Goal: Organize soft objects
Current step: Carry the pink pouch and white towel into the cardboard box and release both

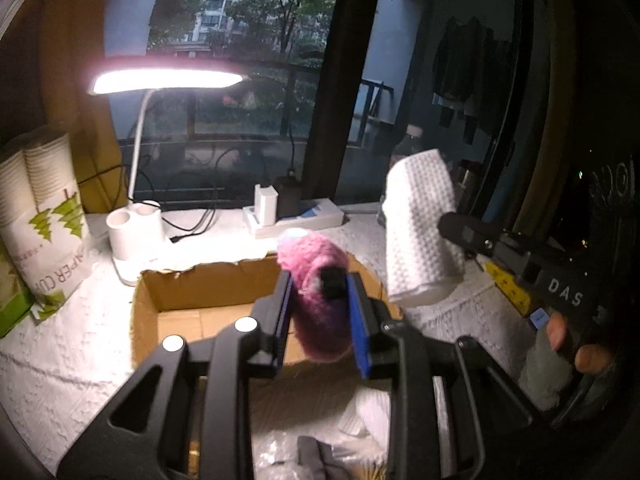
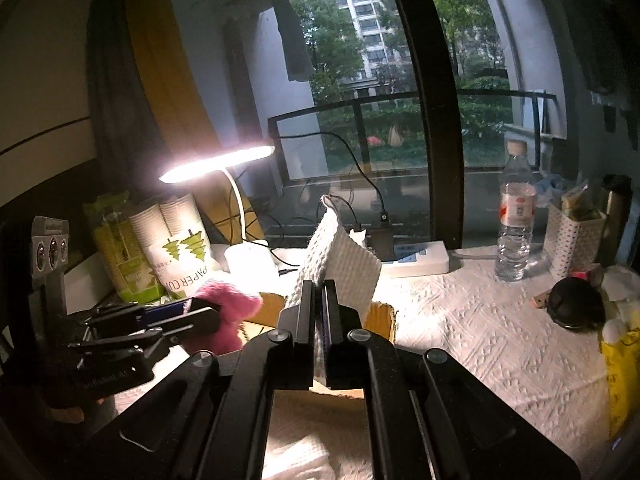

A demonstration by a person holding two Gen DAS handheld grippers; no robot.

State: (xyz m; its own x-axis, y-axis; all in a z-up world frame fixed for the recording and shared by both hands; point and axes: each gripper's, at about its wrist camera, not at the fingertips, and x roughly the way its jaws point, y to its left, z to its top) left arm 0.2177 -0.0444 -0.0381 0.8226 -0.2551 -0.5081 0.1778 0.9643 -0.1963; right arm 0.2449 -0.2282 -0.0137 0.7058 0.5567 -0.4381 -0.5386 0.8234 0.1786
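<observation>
**Two soft items held over the open box**

The left gripper is holding a pink fuzzy toy above the cardboard box; its blue-padded jaws are part-closed, pressing into the plush from both sides. The right gripper is pinching a white waffle-textured cloth, its jaws nearly together with only the fabric between them, and the cloth is standing up above the jaws, folded over. In the left wrist view that cloth is hanging to the right of the toy, near the box's right edge. The box is sitting open on the worktop, which is covered with white textured paper, with the desk lamp and a sleeve of paper cups on the far left.

Risks, as I judge them:
- The two grippers are working close together over one opening, so they could be colliding if both descend at once.
- The cloth is sitting over the right rim, so releasing it there could be draping it across the torn cardboard edge or dropping it outside.
- The toy is compressible and gripped near one end; a loosening hold could be letting it slip out early and roll off target.
- A water bottle is standing on the far right, well apart, and poses little threat.
</observation>
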